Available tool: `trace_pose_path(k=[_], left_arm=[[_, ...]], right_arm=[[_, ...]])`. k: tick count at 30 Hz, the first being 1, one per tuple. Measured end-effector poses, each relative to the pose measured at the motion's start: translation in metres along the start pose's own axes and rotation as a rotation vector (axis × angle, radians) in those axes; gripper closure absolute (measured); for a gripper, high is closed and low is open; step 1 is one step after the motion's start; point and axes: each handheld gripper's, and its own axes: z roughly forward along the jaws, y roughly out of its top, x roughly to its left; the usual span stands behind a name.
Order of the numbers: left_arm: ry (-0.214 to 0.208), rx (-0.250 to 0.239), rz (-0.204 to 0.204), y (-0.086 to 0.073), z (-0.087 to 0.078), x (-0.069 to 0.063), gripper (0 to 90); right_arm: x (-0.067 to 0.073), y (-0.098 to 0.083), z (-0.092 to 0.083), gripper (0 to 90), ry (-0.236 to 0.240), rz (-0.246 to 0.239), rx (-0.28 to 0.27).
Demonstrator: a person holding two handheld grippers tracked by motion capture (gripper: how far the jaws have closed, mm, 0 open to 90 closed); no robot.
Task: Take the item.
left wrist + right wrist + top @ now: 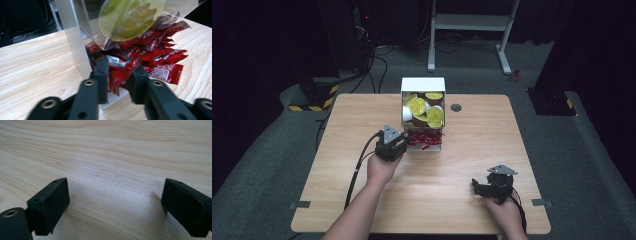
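A white and clear dispenser box (422, 85) stands at the table's far middle, with yellow-lidded cups (427, 112) up top and red sachets (426, 139) spilling from its bottom tray. My left gripper (405, 140) reaches into that tray from the left. In the left gripper view its jaws (117, 65) are nearly together with a red sachet (120, 63) pinched between them, under a yellow lid (127, 17) behind the clear wall (75, 37). My right gripper (478, 187) rests near the front right, and in its own view it (115, 192) is open over bare wood.
The wooden table (462, 150) has a small grey cable grommet (456, 107) right of the box. Beyond the far edge are a white desk frame (472, 22) and floor cables. A black cable (357, 172) trails from the left gripper toward the front left.
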Motion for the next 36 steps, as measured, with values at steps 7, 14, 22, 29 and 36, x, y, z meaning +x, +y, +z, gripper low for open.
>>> trace_pose_path(k=[7,14,22,29,36], left_arm=[[0.000,-0.003,0.000,-0.003,-0.003,0.001,78.1],[-0.003,-0.012,-0.006,-0.006,-0.007,0.005,81.8],[-0.002,-0.014,0.004,-0.007,-0.010,0.005,84.1],[-0.012,-0.036,-0.009,-0.010,-0.020,0.006,84.5],[-0.027,-0.047,-0.025,-0.010,-0.027,0.009,84.6]], right_arm=[[0.000,0.000,0.000,8.2,0.000,0.000,0.000],[0.000,0.000,0.000,8.2,0.000,0.000,0.000],[0.000,0.000,0.000,8.2,0.000,0.000,0.000],[0.000,0.000,0.000,8.2,0.000,0.000,0.000],[0.000,0.000,0.000,8.2,0.000,-0.001,0.000]])
